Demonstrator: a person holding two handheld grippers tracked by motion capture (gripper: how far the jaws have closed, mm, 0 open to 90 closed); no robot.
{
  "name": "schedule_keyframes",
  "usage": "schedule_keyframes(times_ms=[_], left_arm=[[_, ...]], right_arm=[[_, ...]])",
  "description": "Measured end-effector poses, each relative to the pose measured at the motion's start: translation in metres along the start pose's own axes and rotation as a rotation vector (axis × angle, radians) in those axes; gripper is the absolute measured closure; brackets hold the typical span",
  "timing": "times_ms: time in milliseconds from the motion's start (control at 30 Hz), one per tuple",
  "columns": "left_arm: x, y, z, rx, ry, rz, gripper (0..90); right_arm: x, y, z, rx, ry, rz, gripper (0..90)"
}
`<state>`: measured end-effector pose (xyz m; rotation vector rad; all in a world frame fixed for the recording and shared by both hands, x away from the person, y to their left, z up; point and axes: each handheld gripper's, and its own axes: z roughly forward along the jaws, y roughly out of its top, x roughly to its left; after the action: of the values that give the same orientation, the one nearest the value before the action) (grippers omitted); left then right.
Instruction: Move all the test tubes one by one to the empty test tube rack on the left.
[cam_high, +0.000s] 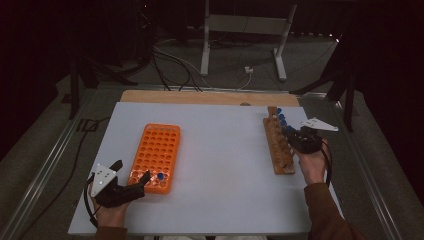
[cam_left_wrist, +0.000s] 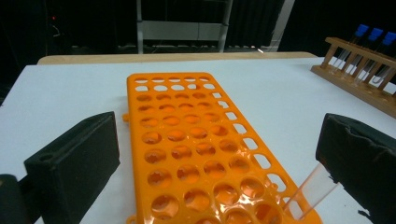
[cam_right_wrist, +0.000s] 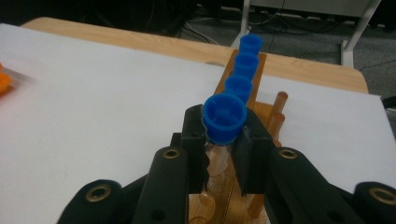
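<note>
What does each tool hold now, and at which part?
The right tool grips a tube just under its blue cap, in the wooden rack. The left tool holds nothing.

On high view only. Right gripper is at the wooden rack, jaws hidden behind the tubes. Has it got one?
Observer: Yes. In the right gripper view the right gripper is shut on a blue-capped tube, pads just under the cap.
Operator: Which tube in the row?
Observer: The nearest to that camera; three more blue caps line up behind it in the wooden rack.
Operator: Left gripper holding anything?
Observer: No. In the left gripper view the left gripper is open, jaws either side of the orange rack.
Operator: That tube in the orange rack, upright?
Observer: It leans; its clear body tilts toward the right-hand jaw in that view.
</note>
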<state>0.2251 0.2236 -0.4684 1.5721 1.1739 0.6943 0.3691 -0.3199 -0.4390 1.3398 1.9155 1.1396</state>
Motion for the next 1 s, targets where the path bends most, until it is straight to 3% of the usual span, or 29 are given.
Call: schedule_keyframes(times_ms=[100, 533, 800, 1000], left_arm=[[-0.001, 0.003, 0.000, 0.000, 0.007, 0.008, 0.8], [-0.003, 0.026, 0.002, -0.009, -0.034, 0.045, 0.8], [-0.009, 0.041, 0.015, -0.011, -0.078, 0.075, 0.8], [-0.018, 0.045, 0.024, -0.003, -0.108, 0.086, 0.8]], right_arm=[[0.001, 0.004, -0.005, -0.010, 0.000, -0.005, 76.7], [0.010, 0.032, -0.031, -0.061, 0.011, -0.052, 76.8], [0.031, 0.039, -0.027, -0.059, 0.088, -0.068, 76.7], [0.057, 0.041, -0.016, -0.034, 0.153, -0.106, 76.7]])
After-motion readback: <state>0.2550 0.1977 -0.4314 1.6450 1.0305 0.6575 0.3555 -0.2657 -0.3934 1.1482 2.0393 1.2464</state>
